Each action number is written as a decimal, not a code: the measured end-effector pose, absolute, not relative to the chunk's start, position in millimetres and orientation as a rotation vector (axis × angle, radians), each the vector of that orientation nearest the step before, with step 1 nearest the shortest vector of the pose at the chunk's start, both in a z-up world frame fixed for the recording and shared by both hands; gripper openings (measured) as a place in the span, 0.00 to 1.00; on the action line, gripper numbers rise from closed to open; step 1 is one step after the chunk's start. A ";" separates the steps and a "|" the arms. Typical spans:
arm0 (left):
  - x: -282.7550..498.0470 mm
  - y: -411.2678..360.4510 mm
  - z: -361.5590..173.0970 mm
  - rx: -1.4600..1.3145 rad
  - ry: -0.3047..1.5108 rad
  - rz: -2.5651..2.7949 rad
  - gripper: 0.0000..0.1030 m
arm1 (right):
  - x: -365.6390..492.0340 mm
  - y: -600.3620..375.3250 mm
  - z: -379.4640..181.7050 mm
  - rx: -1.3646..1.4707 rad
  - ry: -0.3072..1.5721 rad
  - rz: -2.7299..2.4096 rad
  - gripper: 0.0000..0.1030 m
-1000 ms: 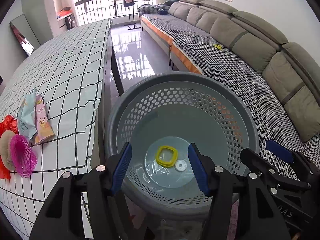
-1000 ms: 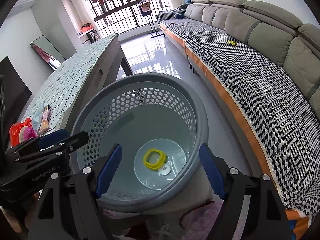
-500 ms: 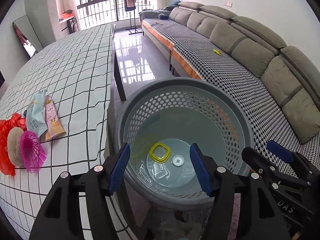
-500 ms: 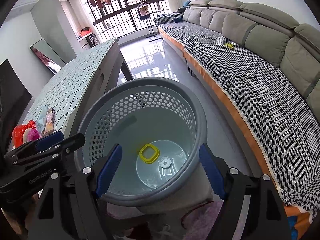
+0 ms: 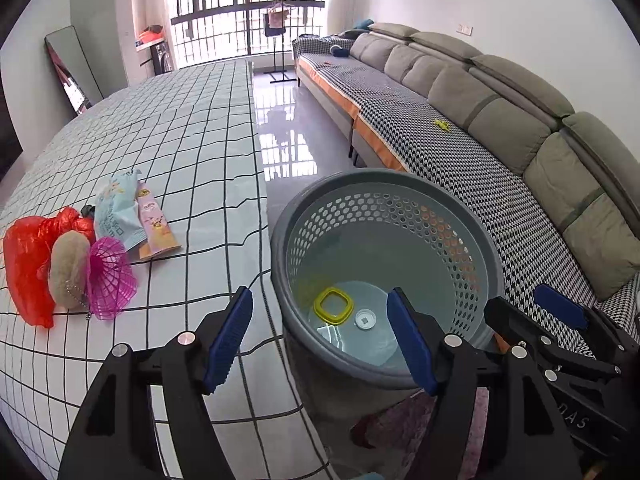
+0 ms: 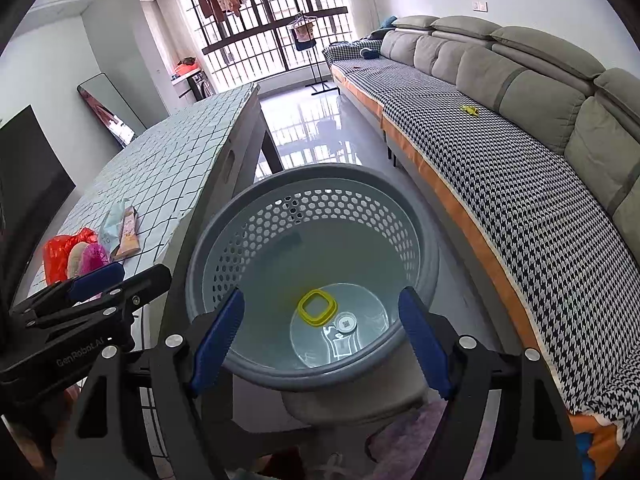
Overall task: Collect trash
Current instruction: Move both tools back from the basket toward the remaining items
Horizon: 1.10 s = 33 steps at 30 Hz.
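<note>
Trash lies in two places. One piece, a yellow rounded-square plastic ring (image 5: 333,306), sits on the floor of the round grey plastic basket with a perforated wall (image 5: 476,240), beside a small white round sticker (image 5: 365,319). The remaining pieces are clustered on the surface covered with a pale blue grid-check cloth (image 5: 180,140), at about nine o'clock from the basket in the left wrist view: a crumpled red plastic bag (image 5: 26,256), a beige fuzzy oval pad (image 5: 68,268), a magenta plastic mesh net (image 5: 110,276), a pale blue snack wrapper (image 5: 118,212) and a pink and orange sachet (image 5: 154,228), all touching or overlapping.

Left hand-held gripper (image 5: 320,340) hangs above the basket's near rim, its blue-padded jaws spread, having just been opening, with nothing between them. Right hand-held gripper (image 6: 322,342) hangs over the same basket, jaws spread wide and empty; in the left view it shows at four o'clock, while the left one shows at eight o'clock in the right view.

A long grey sofa with a black-and-white houndstooth cover (image 6: 500,160) runs along the wall at two o'clock, with a small yellow object (image 6: 470,110) lying on its seat.
</note>
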<state>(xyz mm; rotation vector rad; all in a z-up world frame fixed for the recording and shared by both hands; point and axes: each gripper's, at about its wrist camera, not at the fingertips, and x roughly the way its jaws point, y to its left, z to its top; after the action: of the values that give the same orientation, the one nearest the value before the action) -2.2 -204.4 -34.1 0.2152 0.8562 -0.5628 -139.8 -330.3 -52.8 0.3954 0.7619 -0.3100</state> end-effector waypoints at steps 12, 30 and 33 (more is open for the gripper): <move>-11.3 -143.0 -21.5 0.164 0.813 -0.478 0.70 | -132.3 -275.6 -41.1 0.335 0.741 -0.212 0.74; 3.7 -37.4 -27.2 0.080 0.806 -0.299 0.73 | -90.0 -191.0 -40.9 0.221 0.779 -0.064 0.74; 10.0 -23.9 -29.4 0.063 0.812 -0.279 0.73 | -80.2 -181.9 -42.5 0.208 0.790 -0.051 0.74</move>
<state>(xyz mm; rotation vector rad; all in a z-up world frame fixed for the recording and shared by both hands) 10.0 -23.9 -29.4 0.0631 0.8118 -0.2788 -80.2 -181.9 -42.5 0.2083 0.7895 -0.0510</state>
